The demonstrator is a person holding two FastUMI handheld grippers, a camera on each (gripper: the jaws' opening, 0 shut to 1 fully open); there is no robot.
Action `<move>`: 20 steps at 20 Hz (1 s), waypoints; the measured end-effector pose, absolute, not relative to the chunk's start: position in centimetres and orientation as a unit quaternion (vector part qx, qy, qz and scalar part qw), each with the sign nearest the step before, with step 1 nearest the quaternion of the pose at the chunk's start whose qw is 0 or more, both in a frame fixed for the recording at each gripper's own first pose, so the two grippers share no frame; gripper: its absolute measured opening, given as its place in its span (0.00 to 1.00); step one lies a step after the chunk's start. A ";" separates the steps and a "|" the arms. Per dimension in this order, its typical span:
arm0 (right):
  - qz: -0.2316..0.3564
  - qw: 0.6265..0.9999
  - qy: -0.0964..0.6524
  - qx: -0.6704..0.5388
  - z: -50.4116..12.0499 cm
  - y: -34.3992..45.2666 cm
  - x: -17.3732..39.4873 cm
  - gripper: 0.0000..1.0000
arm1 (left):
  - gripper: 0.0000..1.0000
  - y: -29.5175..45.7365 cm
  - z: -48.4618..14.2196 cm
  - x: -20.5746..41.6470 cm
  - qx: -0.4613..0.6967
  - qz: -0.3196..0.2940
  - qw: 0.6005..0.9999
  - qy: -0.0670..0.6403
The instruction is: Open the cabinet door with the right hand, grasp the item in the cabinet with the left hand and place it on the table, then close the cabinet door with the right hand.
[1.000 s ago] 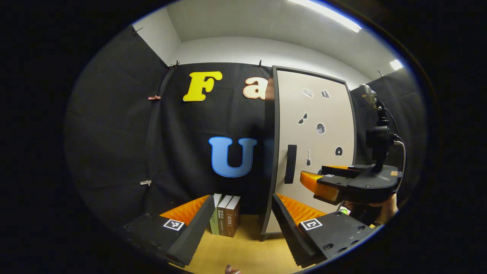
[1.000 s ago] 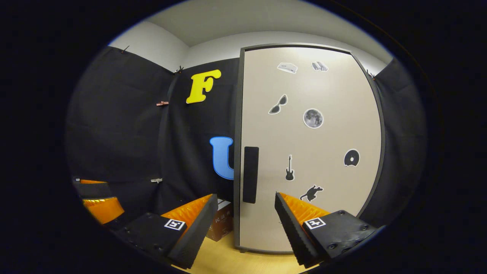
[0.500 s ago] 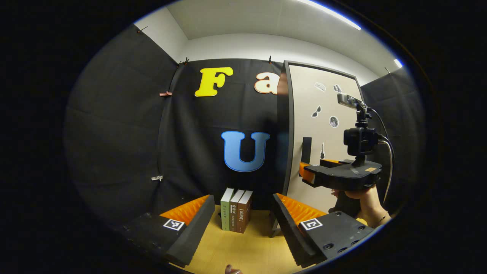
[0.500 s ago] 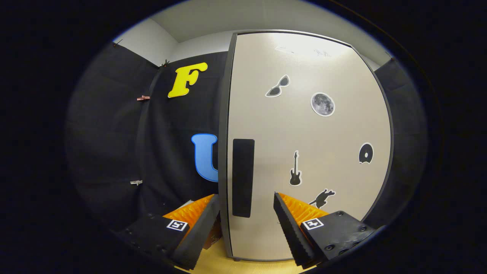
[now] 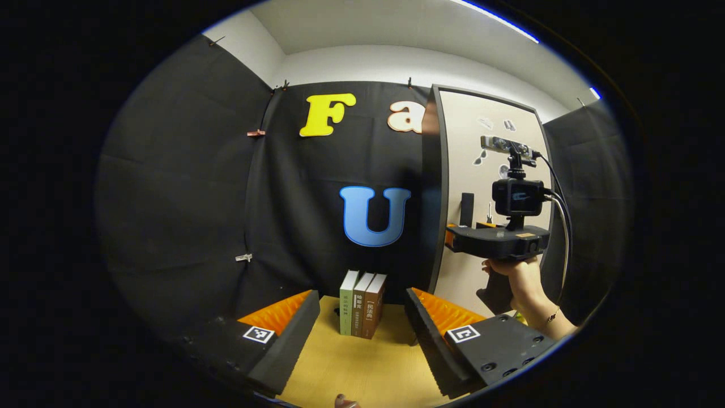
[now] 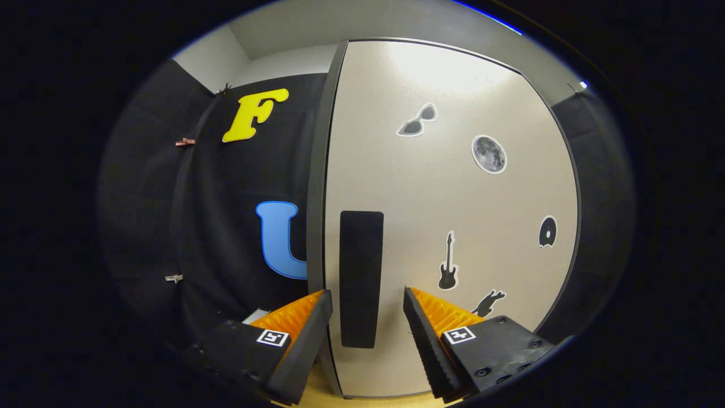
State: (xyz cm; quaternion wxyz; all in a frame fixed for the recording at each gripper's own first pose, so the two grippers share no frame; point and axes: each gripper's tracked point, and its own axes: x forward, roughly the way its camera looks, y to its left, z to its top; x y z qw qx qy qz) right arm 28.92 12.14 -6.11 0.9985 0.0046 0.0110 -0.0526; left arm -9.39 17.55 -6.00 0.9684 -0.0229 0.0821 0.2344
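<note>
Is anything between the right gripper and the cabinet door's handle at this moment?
Nothing visible. In the right gripper view the right gripper is open and lined up on the black handle, with only bare cabinet door around it. The books stand off to the side on the table.

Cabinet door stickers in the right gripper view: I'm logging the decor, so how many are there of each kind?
On the cabinet door:
Sunglasses sticker: 1
Moon sticker: 1
Guitar sticker: 1
Disc sticker: 1
Animal sticker, partly behind the right claw: 1
Total: 5
</note>
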 end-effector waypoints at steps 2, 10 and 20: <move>-0.056 0.998 0.008 -0.003 -5.8 12.2 29.3 0.71 | 0.95 17.9 -6.1 -9.6 -0.031 0.238 0.968 0.080; -0.039 0.999 0.015 0.002 -5.9 12.9 29.2 0.20 | 0.95 18.6 -6.2 -10.9 -0.038 0.251 0.964 0.074; 0.010 1.000 0.025 0.011 -5.4 13.2 25.7 0.20 | 0.95 17.6 -6.4 -11.9 -0.032 0.231 0.970 0.072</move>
